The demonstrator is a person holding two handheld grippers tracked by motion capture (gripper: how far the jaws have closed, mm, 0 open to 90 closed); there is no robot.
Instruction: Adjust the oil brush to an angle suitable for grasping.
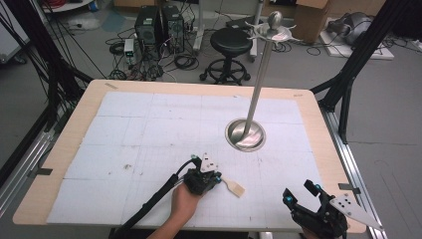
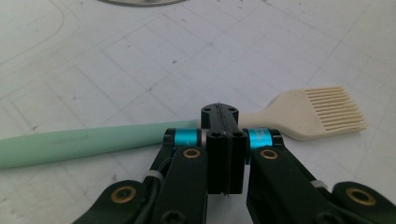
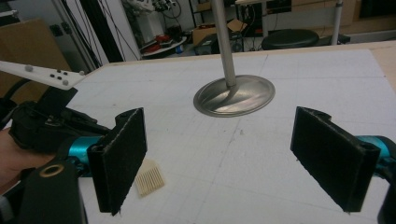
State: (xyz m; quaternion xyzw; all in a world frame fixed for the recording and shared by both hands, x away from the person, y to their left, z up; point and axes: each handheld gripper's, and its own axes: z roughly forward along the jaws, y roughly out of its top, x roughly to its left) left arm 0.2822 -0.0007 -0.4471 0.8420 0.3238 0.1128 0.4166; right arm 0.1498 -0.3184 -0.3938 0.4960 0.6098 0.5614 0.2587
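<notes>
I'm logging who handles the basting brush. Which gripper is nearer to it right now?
Left. The left gripper is shut on the basting brush, its jaws clamped around the neck between the green handle and the cream bristles. The right gripper hangs open off to the brush's right, near the table's front edge.

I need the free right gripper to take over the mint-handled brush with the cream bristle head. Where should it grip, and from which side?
Probably the mint-green handle, coming down from above. The brush lies flat on the white mat, and the left gripper is shut on its neck, leaving the long round handle free. The flat cream bristle head is thin and flexible, a poorer hold. The right gripper is open.
</notes>
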